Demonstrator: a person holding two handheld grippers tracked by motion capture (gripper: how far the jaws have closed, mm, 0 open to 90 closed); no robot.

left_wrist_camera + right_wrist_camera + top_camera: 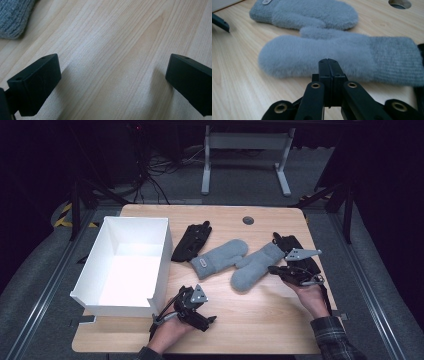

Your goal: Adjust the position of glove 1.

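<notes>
No text, brand, number or sign can be read. The left grey mitten [218,255] carries a small pale tag [202,262] on its cuff, toward seven o'clock of the mitten; in the right gripper view the same tag [266,1] sits at eleven o'clock, and its marking is too small to make out.

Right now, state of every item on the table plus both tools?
left tool: open, holds nothing, over bare table
right tool: shut, holds nothing, just short of the near mitten
near mitten: flat, cuff toward the right edge
far mitten: flat, untouched
white box: empty, top open
left black glove: flat beside box
right black glove: partly hidden
</notes>
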